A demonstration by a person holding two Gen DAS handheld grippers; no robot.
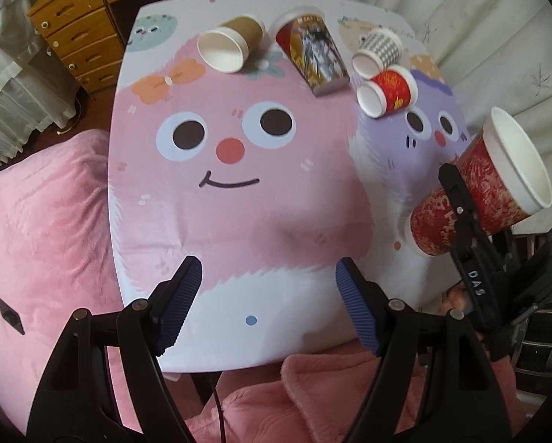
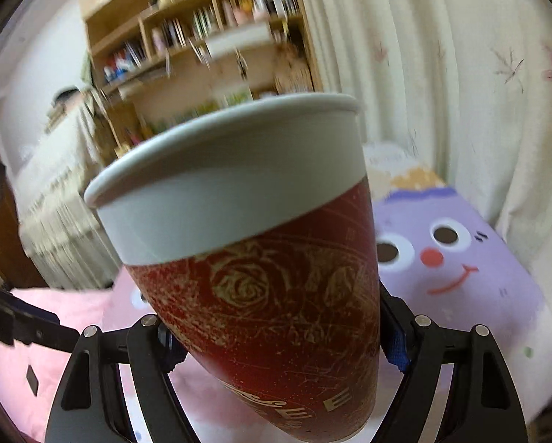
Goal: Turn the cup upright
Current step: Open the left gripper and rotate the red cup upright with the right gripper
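the red cup (image 2: 253,288) is up in the air, pinched by the right claw (image 2: 276,343), w/ one finger on each side of its lower half. it is off the table (image 1: 187,221), over the right edge near the purple face.

the cup is not straight yet. its long way runs at a slant: bottom down by the claw, white open top up & leaning off to one side. in the left cam the mouth of the red cup (image 1: 479,188) tips up and to the right, away from the table. so the cup sits right in front of the right claw, top pointing out past the fingers. i think the next move is to turn the wrist a bit more so the bottom faces flat down, then lower it to the table. if it lands at a slant it may fall over.

the left claw (image 1: 268,302) is spread wide & holds nothing. it hangs over the near edge of the table, well apart from the red cup. the right one is the one doing the job.

the left cam shows things the right cam can't: 4 more cups lying on their sides at the far end, a brown cup (image 1: 231,46), a tall cup (image 1: 311,53), a check cup (image 1: 377,51) & a small red cup (image 1: 388,90). the right cam shows the grip up close, plus a blurry shelf (image 2: 187,37) & a curtain (image 2: 442,74) behind.
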